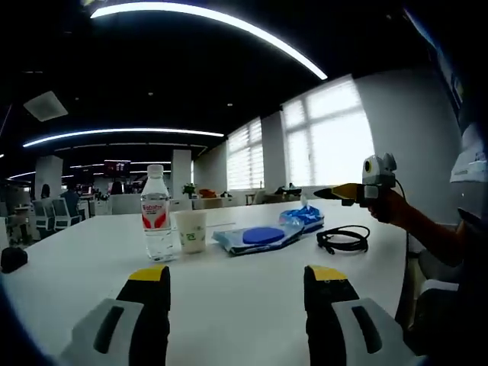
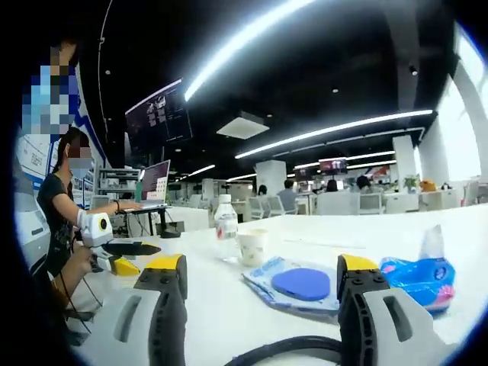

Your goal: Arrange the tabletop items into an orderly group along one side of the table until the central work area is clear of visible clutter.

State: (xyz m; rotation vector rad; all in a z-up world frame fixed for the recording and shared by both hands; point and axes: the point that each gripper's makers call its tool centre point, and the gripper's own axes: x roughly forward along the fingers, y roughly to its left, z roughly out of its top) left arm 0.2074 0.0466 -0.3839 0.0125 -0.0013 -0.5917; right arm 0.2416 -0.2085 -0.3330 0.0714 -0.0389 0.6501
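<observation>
white table (image 1: 229, 297) with bottle (image 1: 156, 213), cup (image 1: 191, 231), cable (image 1: 343, 239)

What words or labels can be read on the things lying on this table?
Water bottle: red label with white lettering, too blurred to read.
Paper cup: small green mark, too small to read.
Blue packet: print too blurred to read.
No text reads clearly.

Open office, ceiling light strips (image 1: 221, 19), bright windows (image 1: 328, 137)
</observation>
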